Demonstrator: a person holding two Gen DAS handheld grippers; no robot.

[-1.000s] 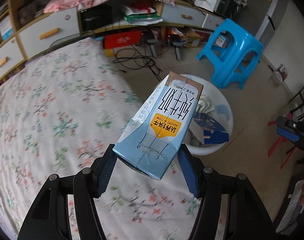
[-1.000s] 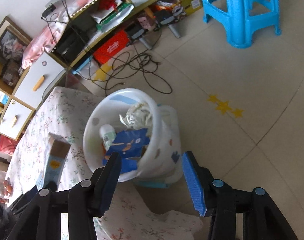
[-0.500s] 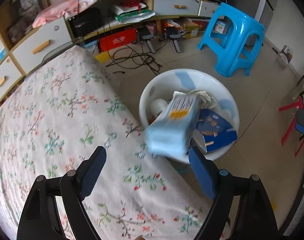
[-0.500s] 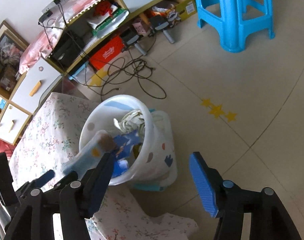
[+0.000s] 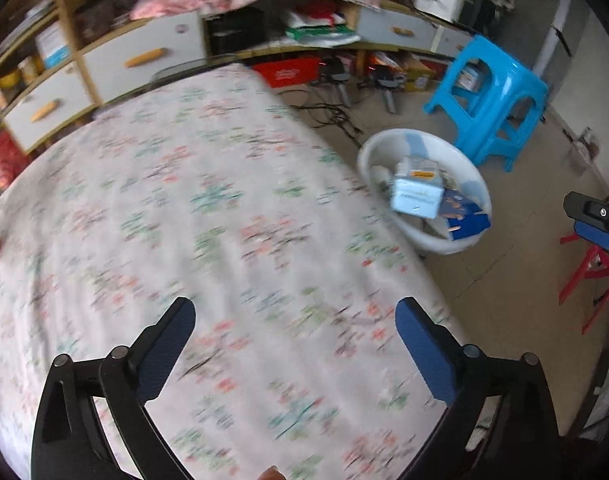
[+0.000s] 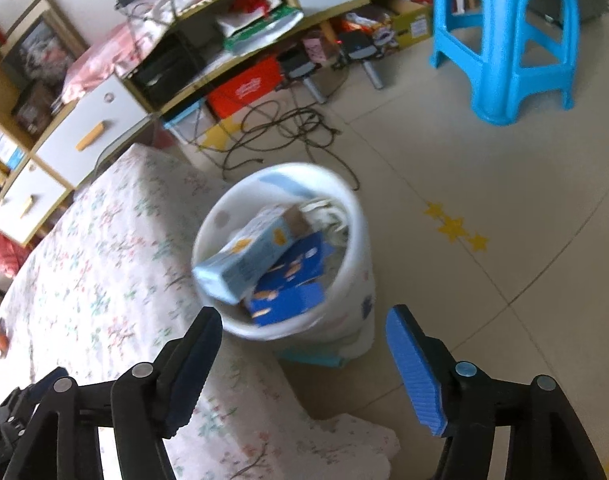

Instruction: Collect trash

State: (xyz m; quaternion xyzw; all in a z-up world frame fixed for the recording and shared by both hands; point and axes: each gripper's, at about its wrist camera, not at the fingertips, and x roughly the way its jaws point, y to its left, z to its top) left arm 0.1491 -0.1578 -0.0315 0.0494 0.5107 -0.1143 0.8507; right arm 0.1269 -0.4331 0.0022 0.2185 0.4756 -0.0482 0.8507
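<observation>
A: State the fingers' condition.

B: The left gripper (image 5: 292, 340) has just been opening and stands at full spread over the bed (image 5: 184, 208), with nothing between its fingers (image 5: 422, 354). The right gripper (image 6: 304, 356) has also just been opening, to a moderate gap, and holds nothing either; it hangs above the bed's corner and the floor (image 6: 484, 184).

A: Where is the carton?

B: The carton (image 6: 248, 254) lies tilted in the bin (image 6: 356, 284), its lower end over the rim nearest the bed, its brown-topped end deeper inside. The bin stands on the floor, just beside the bed's corner.

A: What else is in the bin?

B: A dark blue box (image 6: 292, 288) under the carton, and crumpled white material (image 6: 324, 210) toward the far rim. The bin looks nearly full.

A: What are the risks?

B: The carton rests high on the load and partly overhangs the rim; it could probably slide or tip out onto the floor. A gripper sweeping low past the rim might knock it loose or shift the light bin. Further trash dropped on top would likely find little room and spill. Left-wrist blur makes the bed hard to search for more items.
</observation>
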